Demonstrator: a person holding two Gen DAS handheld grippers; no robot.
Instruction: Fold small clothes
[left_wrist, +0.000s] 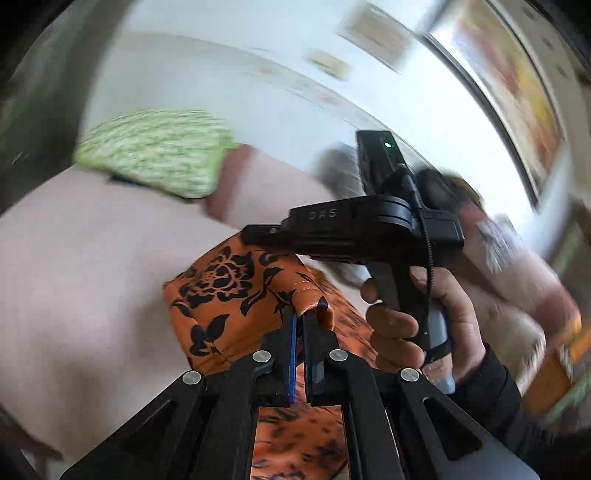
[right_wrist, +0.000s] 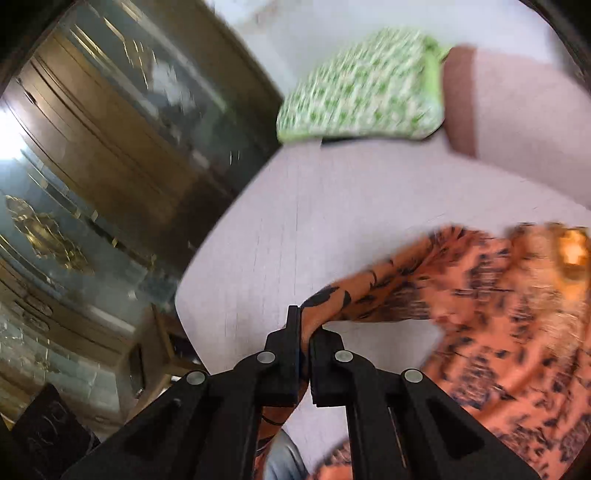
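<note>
The garment (left_wrist: 229, 295) is orange, printed with black roses and leaves. At the table's far edge lies a folded cloth (left_wrist: 155, 151) in lime green with a fine white pattern. The table (right_wrist: 295, 221) is pale pinkish-white with a brown band across it near that cloth. Both grippers, left (left_wrist: 299, 325) and right (right_wrist: 306, 332), are black, with blue pads inside the fingers.

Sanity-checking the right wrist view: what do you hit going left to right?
Wooden glass-front cabinet → pale table → right gripper shut on the orange floral garment, which spreads out to the right edge.
</note>
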